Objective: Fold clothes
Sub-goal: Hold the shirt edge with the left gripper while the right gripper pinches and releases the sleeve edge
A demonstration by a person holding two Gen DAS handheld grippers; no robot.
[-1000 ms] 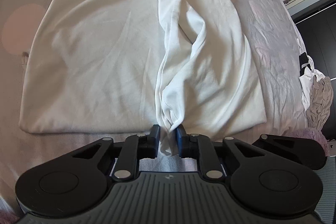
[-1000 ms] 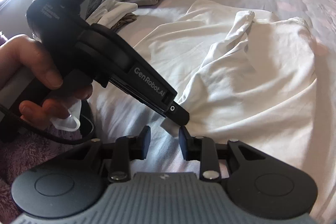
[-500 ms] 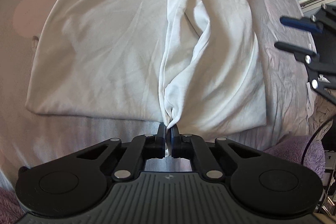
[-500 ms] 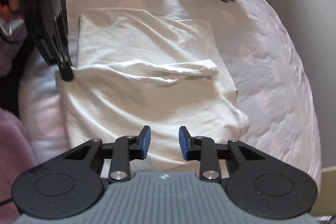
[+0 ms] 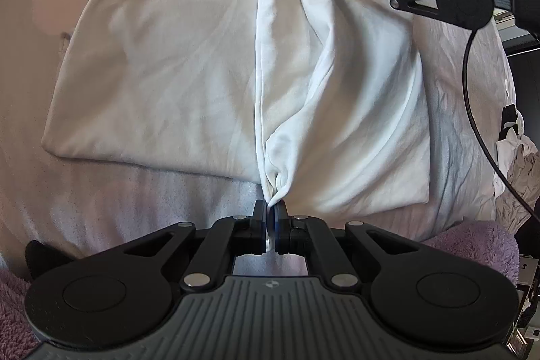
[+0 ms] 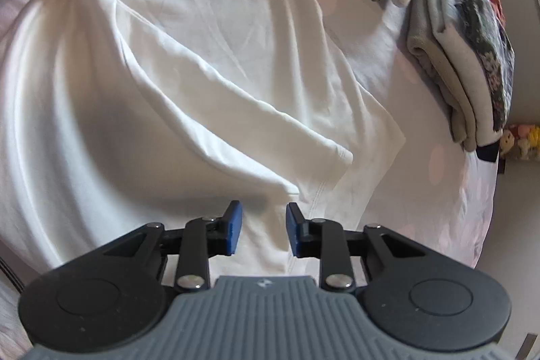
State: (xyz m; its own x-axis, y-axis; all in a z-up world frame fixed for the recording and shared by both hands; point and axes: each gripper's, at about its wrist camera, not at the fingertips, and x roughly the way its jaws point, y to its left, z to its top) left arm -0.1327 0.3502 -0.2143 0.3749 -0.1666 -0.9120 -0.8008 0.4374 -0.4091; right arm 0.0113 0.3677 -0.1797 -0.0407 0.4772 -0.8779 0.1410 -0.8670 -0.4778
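Left gripper (image 5: 270,211): jaws clenched on shirt (image 5: 189,63) hem. Right gripper (image 6: 262,226): jaws released. Risk: lone pinch bunches the fold.

A shirt (image 6: 209,32) lies spread on a bed (image 6: 449,191), one sleeve (image 6: 256,127) folded across it, with a stack of folded clothes (image 6: 465,83) beside it at the bed's far right edge.

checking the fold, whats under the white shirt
The white shirt lies on the pale bedsheet, bare around its edges. What is beneath its middle is covered. The left tool pinches its hem.
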